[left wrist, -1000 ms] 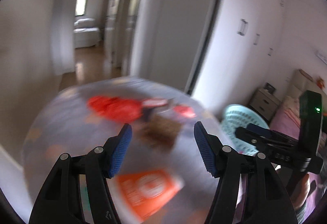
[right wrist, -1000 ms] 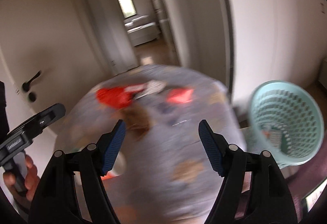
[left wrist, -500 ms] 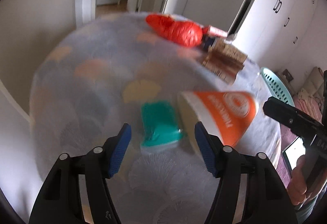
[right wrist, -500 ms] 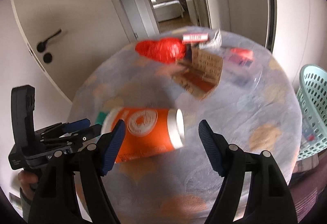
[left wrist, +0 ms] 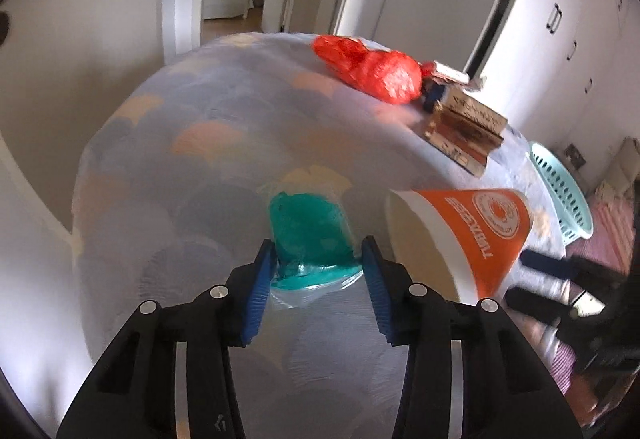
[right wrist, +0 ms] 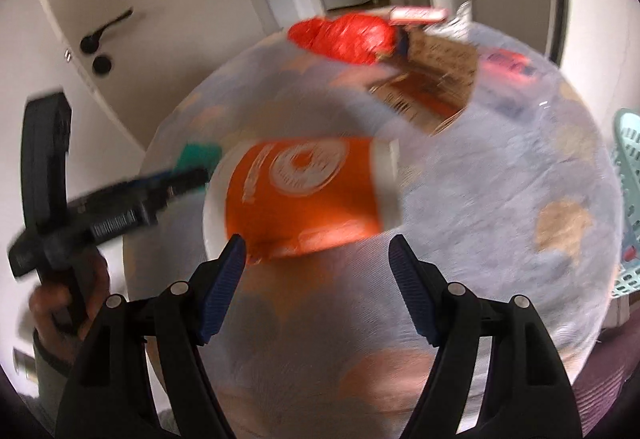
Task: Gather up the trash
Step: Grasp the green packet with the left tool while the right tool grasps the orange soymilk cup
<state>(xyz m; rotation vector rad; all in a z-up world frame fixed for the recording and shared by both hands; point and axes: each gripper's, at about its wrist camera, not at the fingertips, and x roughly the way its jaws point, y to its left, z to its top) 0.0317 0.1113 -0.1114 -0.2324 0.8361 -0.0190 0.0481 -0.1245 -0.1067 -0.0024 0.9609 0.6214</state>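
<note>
Now my left gripper (left wrist: 318,259) has just been closing on the green wrapper (left wrist: 310,235) lying on the table (left wrist: 200,167), pads at its sides; my right gripper (right wrist: 316,253) gapes empty before the toppled orange cup (right wrist: 304,191); the basket (left wrist: 560,191) stands beside the table.

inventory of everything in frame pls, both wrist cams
table: 1, round, pale blue cloth with orange patches, centre
green wrapper: 1, teal, near edge, between the left fingers
paper cup: 1, orange and white, on its side, beside the wrapper
red bag: 1, crumpled plastic, far side
brown box: 1, flattened cardboard, next to the red bag
small red packet: 1, blurred, far right of table
basket: 1, mint, on the floor right of the table
left gripper: black, blue fingers, jaws have just been closing, pads at the wrapper's sides
right gripper: open, short of the cup
</note>
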